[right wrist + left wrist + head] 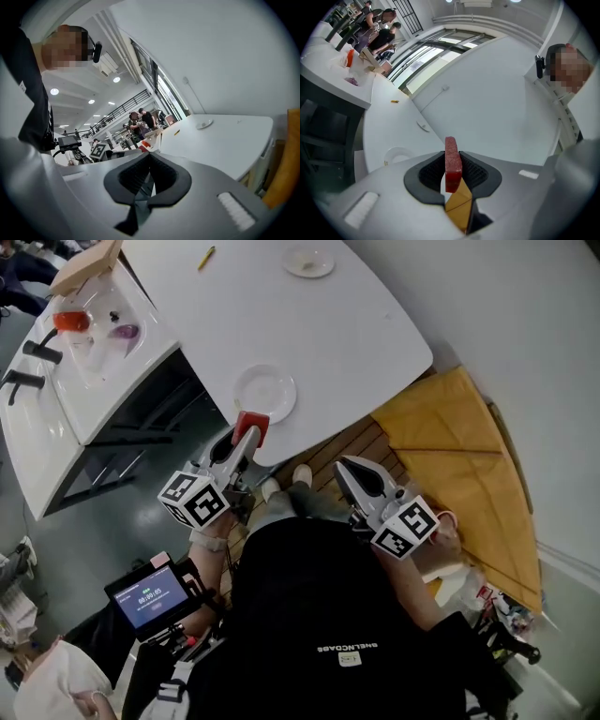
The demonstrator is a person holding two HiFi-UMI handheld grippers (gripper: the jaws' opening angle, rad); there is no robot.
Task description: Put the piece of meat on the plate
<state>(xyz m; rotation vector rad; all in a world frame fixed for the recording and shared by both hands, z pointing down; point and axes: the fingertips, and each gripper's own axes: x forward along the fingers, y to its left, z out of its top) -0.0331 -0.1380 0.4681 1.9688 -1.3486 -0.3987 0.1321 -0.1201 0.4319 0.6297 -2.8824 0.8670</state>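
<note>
Red meat (452, 159) near the plate (265, 393)
The left hand-held gripper (249, 430) pinches it — the right hand-held gripper (344, 465) is pressed together.

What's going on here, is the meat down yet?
Not yet. A person holds a gripper in each hand. The left gripper is clamped on the red piece of meat, which stands on edge between its jaws at the near edge of the white table, just short of the plate. The plate is empty. The right gripper is shut on nothing, off to the side of the table.
</note>
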